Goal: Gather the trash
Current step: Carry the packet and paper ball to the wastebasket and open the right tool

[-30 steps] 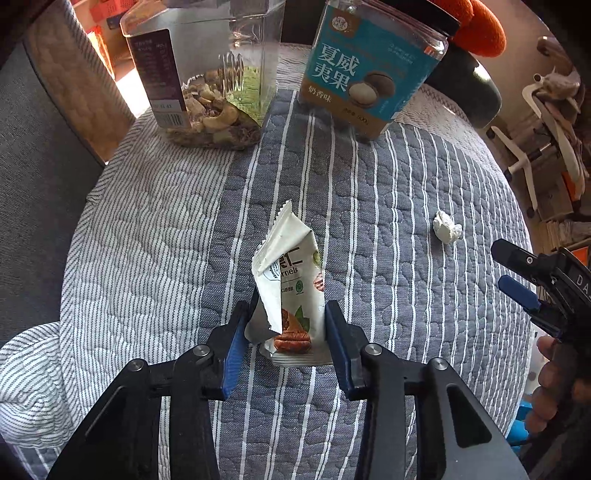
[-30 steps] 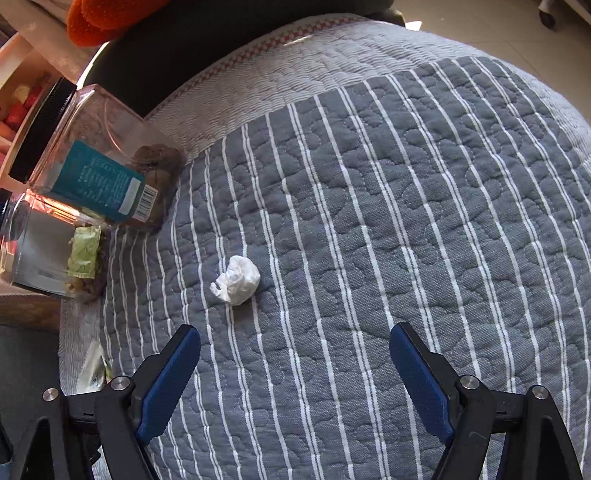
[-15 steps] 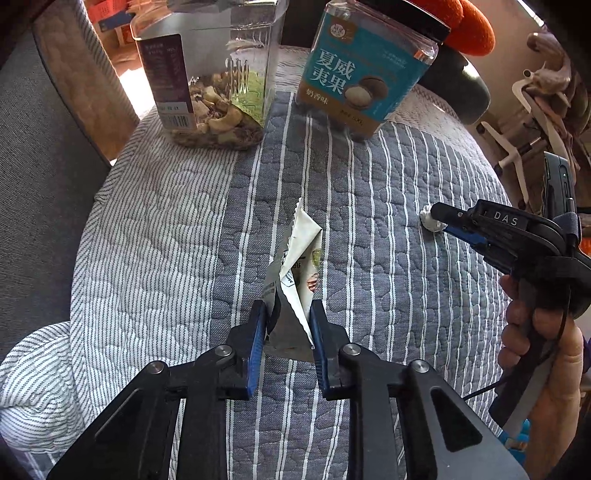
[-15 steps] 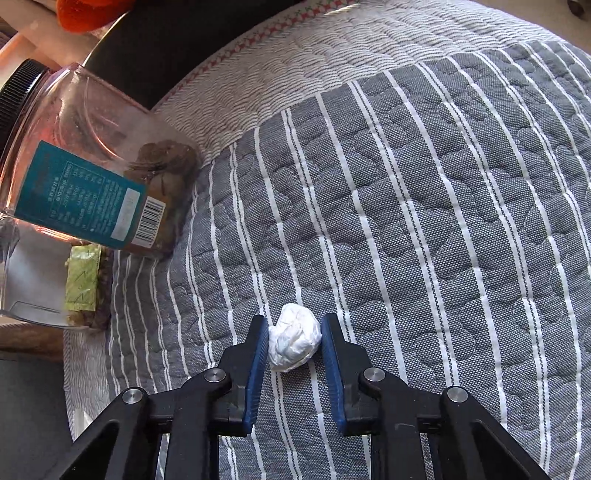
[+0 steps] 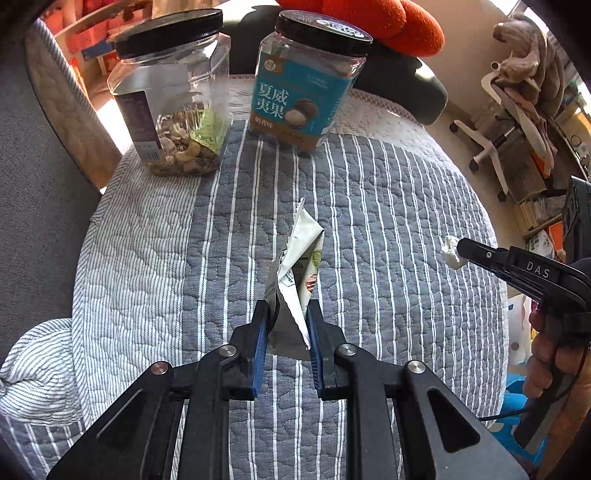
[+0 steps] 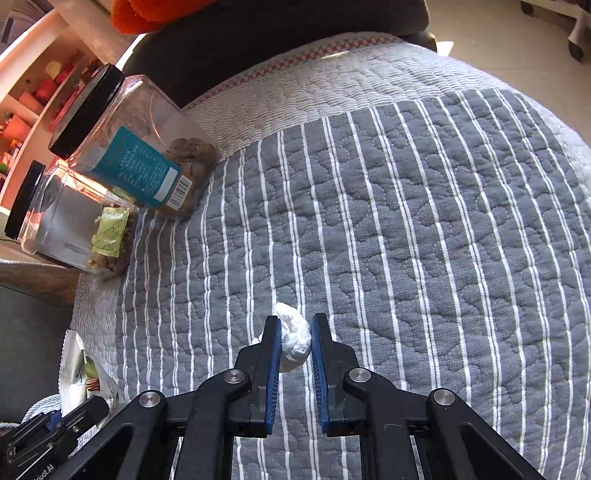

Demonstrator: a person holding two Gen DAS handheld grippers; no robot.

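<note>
My left gripper (image 5: 288, 314) is shut on a white snack wrapper (image 5: 301, 251), crumpled between the blue pads and lifted above the striped grey quilt (image 5: 369, 206). A small wad of white paper (image 6: 293, 341) is pinched in my right gripper (image 6: 293, 328), also raised off the quilt. In the left wrist view the right gripper (image 5: 458, 251) comes in from the right edge with the paper wad (image 5: 451, 253) at its tip, held by a hand (image 5: 554, 365). The right wrist view shows the wrapper (image 6: 79, 373) and the left gripper at the lower left corner.
Two clear jars with black lids stand at the quilt's far edge: a nut jar (image 5: 173, 107) and a teal-labelled jar (image 5: 306, 85). An orange cushion (image 5: 369, 22) lies behind them. A grey sofa side (image 5: 33, 184) lies left, and a white swivel chair (image 5: 513, 107) stands far right.
Both grippers went from open to shut, the left on the wrapper, the right on the paper wad. Both then rose from the quilt with their loads.
</note>
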